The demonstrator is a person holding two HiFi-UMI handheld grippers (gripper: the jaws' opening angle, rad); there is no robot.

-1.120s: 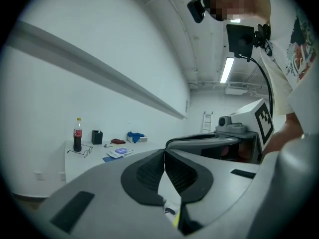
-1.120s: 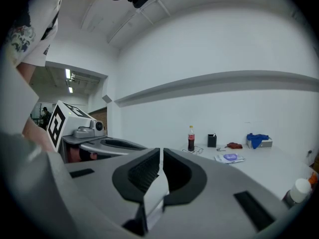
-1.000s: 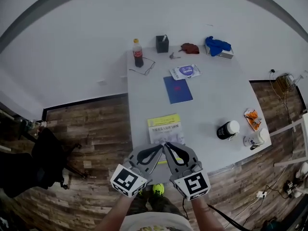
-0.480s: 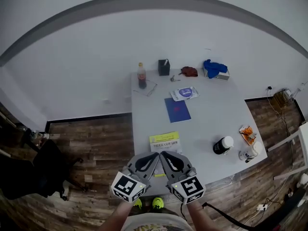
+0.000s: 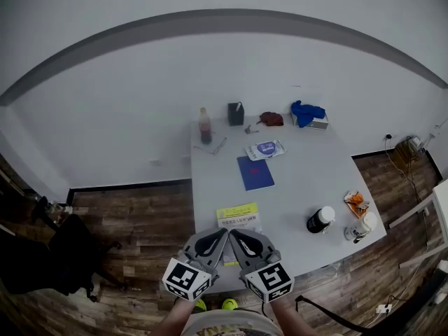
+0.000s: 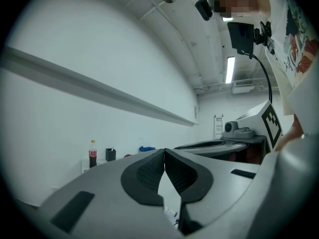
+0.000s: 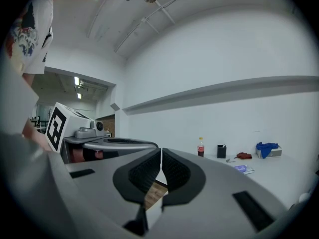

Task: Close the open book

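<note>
Bench (image 5: 301,180): pale grey top.
Far edge: cola bottle (image 5: 204,126), black holder (image 5: 236,113), blue cloth (image 5: 306,110).
Middle: wipes packet (image 5: 266,148), blue book (image 5: 255,172).
Near edge: yellow-topped book (image 5: 236,214).
Right side: dark jar (image 5: 318,220), orange packet (image 5: 355,203).

A pale table (image 5: 301,187) stands on a wooden floor (image 5: 140,215) against a white wall. Near its front edge lies a book (image 5: 236,215) with a yellow band along its far side. Beyond the book lie a blue booklet (image 5: 254,172) and a packet of wipes (image 5: 265,149). Along the far edge stand a cola bottle (image 5: 204,126), a black pen holder (image 5: 236,113) and a blue cloth (image 5: 306,113). A black jar (image 5: 318,220) with a white lid stands toward the right. The left hand-held gripper (image 5: 222,234) and right hand-held gripper (image 5: 234,234) are side by side, tips close together over the book's near edge.
</note>
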